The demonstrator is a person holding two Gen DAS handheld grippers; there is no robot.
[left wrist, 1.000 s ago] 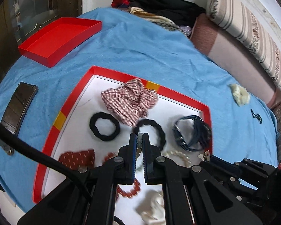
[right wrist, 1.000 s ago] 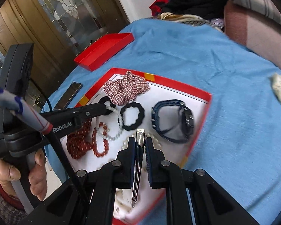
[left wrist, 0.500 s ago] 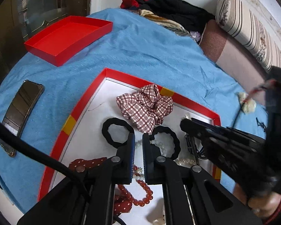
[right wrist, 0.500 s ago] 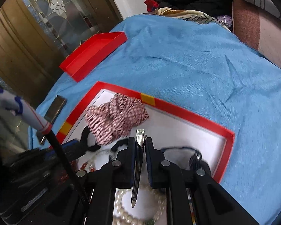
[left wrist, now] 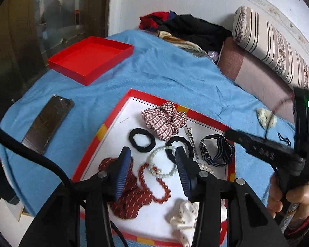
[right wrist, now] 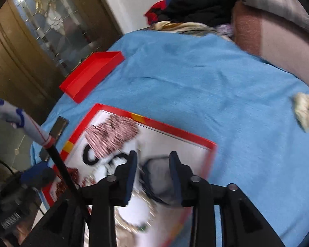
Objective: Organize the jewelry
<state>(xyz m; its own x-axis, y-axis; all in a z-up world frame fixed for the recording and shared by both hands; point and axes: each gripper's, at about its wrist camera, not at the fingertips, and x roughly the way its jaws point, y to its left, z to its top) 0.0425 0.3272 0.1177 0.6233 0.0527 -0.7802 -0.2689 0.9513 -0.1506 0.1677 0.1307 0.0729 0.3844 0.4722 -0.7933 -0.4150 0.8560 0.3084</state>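
A red-rimmed white tray (left wrist: pixel 115 113) holds a plaid scrunchie (left wrist: pixel 164 119), two black hair ties (left wrist: pixel 142 139), a metal hair clip (left wrist: pixel 190 136), a striped watch strap (left wrist: pixel 216 151), a pale bead bracelet (left wrist: pixel 161 162), a red bead string (left wrist: pixel 154 182), a red patterned cloth (left wrist: pixel 127 201) and a white scrunchie (left wrist: pixel 185 216). My left gripper (left wrist: pixel 153 160) is open and empty above the beads. My right gripper (right wrist: pixel 152 160) is open and empty above the blurred watch strap (right wrist: pixel 154 177); it shows at the tray's right side in the left wrist view.
An empty red box lid (left wrist: pixel 90 58) lies far left on the blue blanket (left wrist: pixel 175 72). A phone (left wrist: pixel 47 121) lies left of the tray. A pale cloth scrap (left wrist: pixel 265 117) sits to the right. Clothes (left wrist: pixel 187 28) and a striped bolster (left wrist: pixel 274 47) are behind.
Both grippers have opened. The metal hair clip left my right gripper and now lies in the tray by the plaid scrunchie. The pale bead bracelet lies below my left gripper.
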